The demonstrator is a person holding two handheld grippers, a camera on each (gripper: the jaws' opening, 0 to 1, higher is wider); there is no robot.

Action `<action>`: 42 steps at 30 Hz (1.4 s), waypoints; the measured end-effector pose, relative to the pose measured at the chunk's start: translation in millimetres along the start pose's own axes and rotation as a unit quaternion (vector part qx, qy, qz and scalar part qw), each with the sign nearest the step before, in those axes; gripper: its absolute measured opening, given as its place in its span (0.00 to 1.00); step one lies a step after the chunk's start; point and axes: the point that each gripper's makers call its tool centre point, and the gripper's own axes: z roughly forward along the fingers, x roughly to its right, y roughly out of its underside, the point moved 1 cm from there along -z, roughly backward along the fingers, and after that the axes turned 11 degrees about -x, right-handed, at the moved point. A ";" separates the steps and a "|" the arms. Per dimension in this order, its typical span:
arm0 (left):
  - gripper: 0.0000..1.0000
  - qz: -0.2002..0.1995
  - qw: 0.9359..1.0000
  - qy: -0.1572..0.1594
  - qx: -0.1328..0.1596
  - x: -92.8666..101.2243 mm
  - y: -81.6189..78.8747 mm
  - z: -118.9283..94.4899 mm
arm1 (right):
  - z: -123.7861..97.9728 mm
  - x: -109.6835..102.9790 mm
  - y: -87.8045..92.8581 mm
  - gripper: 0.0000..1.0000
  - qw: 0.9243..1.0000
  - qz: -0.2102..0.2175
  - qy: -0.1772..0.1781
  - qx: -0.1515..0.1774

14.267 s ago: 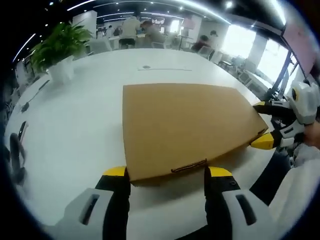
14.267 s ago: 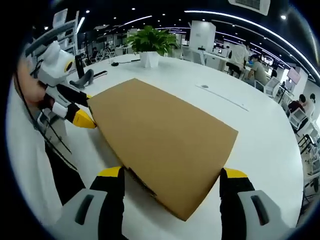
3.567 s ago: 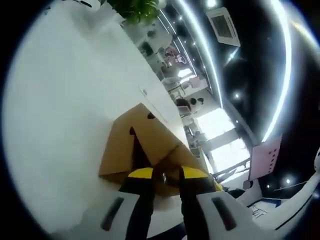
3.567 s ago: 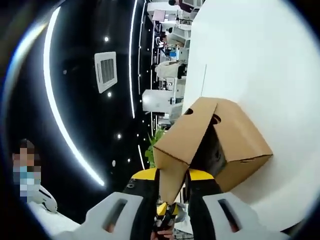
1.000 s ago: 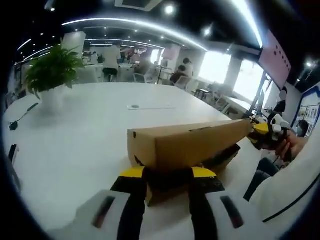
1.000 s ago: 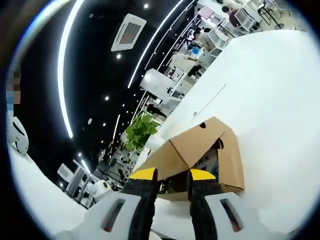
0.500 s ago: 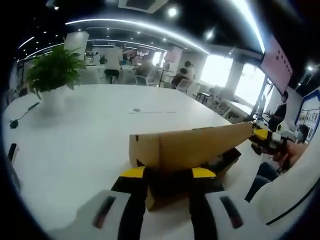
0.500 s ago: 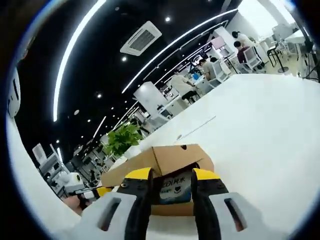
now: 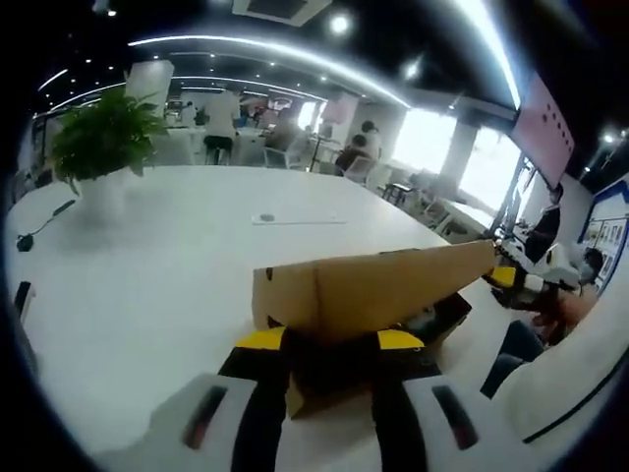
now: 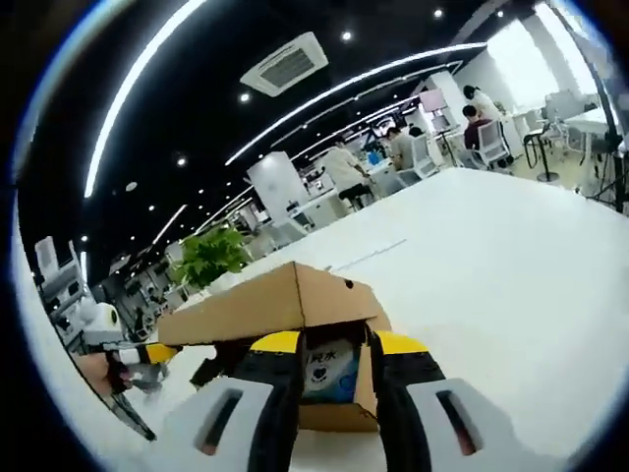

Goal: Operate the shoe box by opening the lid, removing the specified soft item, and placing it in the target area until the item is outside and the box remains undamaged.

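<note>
The brown cardboard shoe box (image 9: 324, 379) lies on the white table (image 9: 147, 265) with its lid (image 9: 373, 290) held part-way up, leaving a dark gap beneath. My left gripper (image 9: 329, 344) is shut on the lid's edge at one end. At the other end my right gripper (image 10: 336, 346) is shut on the lid (image 10: 265, 305) too. A white and blue printed item (image 10: 329, 374) shows inside the box (image 10: 334, 418), between the right jaws. The right gripper (image 9: 511, 280) appears at the lid's far end, and the left gripper (image 10: 147, 352) shows at the left of the right gripper view.
A potted plant (image 9: 103, 138) stands at the table's far left, and cables (image 9: 39, 221) lie near it. A small round plate (image 9: 263, 217) is set in the table top. People sit at desks beyond (image 10: 472, 123). A person's white sleeve (image 9: 580, 364) is at the right.
The right gripper view has rolled level and dropped. The lid has tilted, lower at the right gripper's end, and stays part-way up. Both grippers keep their hold.
</note>
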 end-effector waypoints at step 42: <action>0.41 0.061 0.995 0.057 -0.054 14.9 5.2 21.1 | 52.6 -21.7 -47.3 0.21 0.967 -0.234 0.102 0.020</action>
